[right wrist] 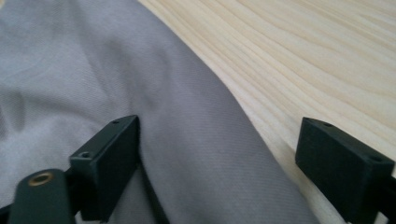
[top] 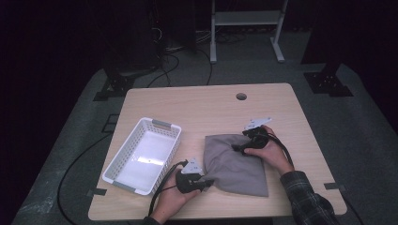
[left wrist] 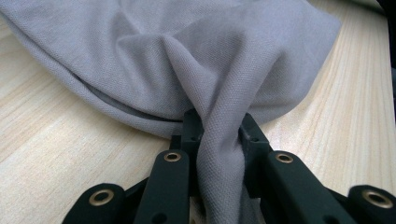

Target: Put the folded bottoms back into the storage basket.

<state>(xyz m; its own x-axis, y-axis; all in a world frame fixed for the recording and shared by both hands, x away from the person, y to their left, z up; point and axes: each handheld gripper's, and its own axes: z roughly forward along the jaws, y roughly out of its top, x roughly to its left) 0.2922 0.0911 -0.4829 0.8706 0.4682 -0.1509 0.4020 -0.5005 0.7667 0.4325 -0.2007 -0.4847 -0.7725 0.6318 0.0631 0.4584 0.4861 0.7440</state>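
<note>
On the table (top: 155, 101), right of centre and toward the near edge, lies a grey cloth (top: 237, 164), folded into a rough rectangle. No brand, label or writing can be read on it or on anything else in view.

At the cloth's near left corner sits the left gripper (top: 209, 182). Its own view has a twisted bunch of the fabric (left wrist: 219, 140) running down between the two black jaws, which are clenched on it; the rest of the cloth fans out ahead over the wood, one fold lifted slightly off the surface.

At the far right edge of the cloth is the right gripper (top: 238, 148), released and spread wide. In its view one jaw rests over the fabric (right wrist: 93, 84) and the other stands over bare wood (right wrist: 299, 60), with the cloth's edge running between them; neither pad presses on anything.

Bare wood stretches across the whole far half of the table, up to a round hole (top: 241, 96) near the far edge. A narrower strip of wood is free right of the cloth, and a thin one along the near edge.

Left of the cloth, just beside it but apart, a white slatted basket (top: 123, 161) lies at a slant, with nothing in it. Cables trail across the grey floor (top: 356, 140) beyond.
</note>
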